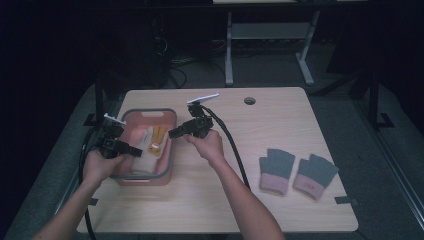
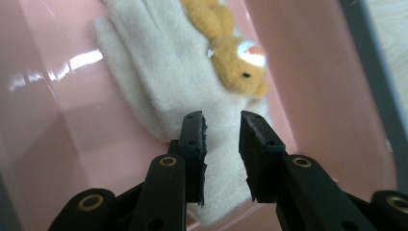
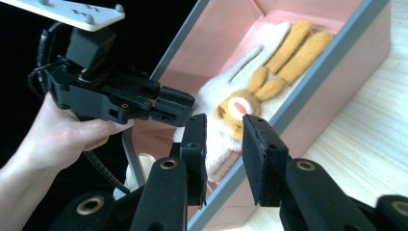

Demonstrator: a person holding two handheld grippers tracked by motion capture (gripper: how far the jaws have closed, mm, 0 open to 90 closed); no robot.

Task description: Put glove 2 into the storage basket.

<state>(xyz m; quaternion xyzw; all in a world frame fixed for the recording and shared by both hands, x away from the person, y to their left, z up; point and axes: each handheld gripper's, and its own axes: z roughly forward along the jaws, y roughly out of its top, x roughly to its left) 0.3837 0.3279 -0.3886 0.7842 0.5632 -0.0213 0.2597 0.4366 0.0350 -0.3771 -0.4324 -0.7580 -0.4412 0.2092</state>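
Wood table [image 1: 280,125], dark room. Pink bin [image 1: 170,155] at 9 o'clock holds cream glove [image 2: 159,82] with yellow one [image 3: 288,53]. Left gripper [image 2: 222,139] released over cream glove; right gripper [image 3: 223,144] released at bin's rim. Grey gloves [image 1: 295,172] at 4 o'clock.

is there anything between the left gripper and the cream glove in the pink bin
Nothing visible. The left gripper is open, directly over the cream knitted glove inside the pink plastic bin; the orange plush figure lies farther up the glove.

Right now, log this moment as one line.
left gripper: open, over cream glove in pink bin | right gripper: open, at bin rim | grey gloves: on table
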